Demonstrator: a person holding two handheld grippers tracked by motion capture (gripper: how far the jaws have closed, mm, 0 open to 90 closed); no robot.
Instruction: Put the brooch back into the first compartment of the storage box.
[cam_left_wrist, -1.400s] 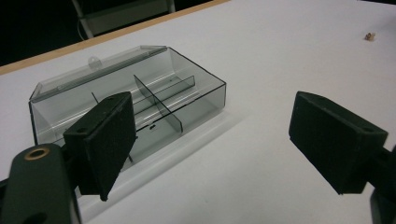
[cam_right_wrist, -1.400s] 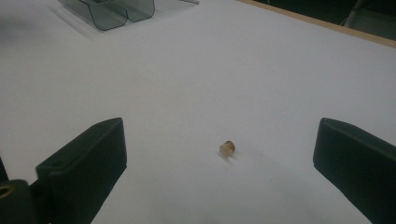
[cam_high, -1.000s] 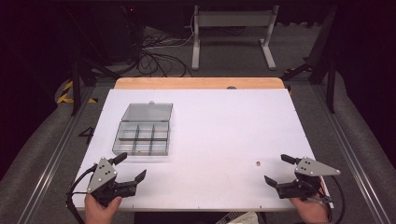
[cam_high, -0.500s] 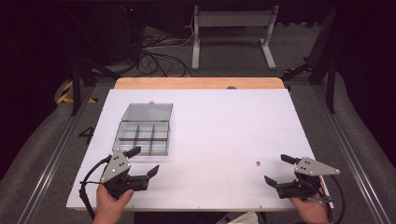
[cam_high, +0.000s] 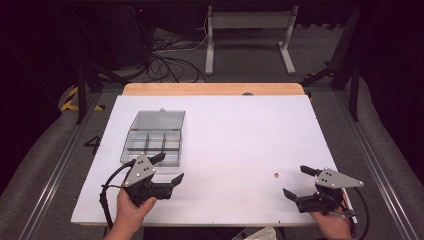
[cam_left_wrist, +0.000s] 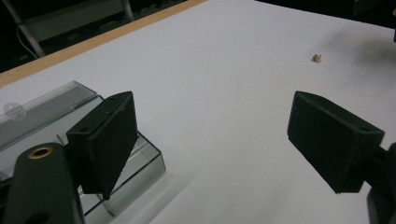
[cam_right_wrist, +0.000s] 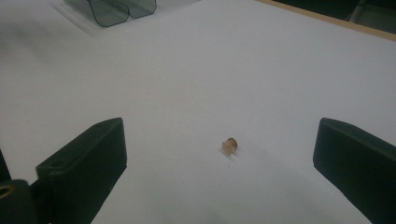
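- Two grippers, fingers spread wide, empty: left gripper (cam_high: 167, 169) beside clear compartment box (cam_high: 152, 140), right gripper (cam_high: 296, 181) near right.
- Small tan bead (cam_high: 276, 175) lies on white surface (cam_high: 235, 135), just left of right gripper.
- Floor digit "4" (cam_high: 93, 145) marks left side.

This is a lab or recording studio set up for test work, not a home. A white board (cam_high: 240, 150) lies on a wooden table (cam_high: 210, 89) and is bare but for a clear parts box (cam_high: 152, 137) and one small bead (cam_high: 276, 174). Black curtains close off the back and sides. Loose cables (cam_high: 165, 57) trail over grey carpet beside a metal stand (cam_high: 250, 30). Aluminium rails (cam_high: 55, 170) run along both sides, with hazard tape (cam_high: 70, 97) and a number 4 (cam_high: 93, 145) marked on the floor.
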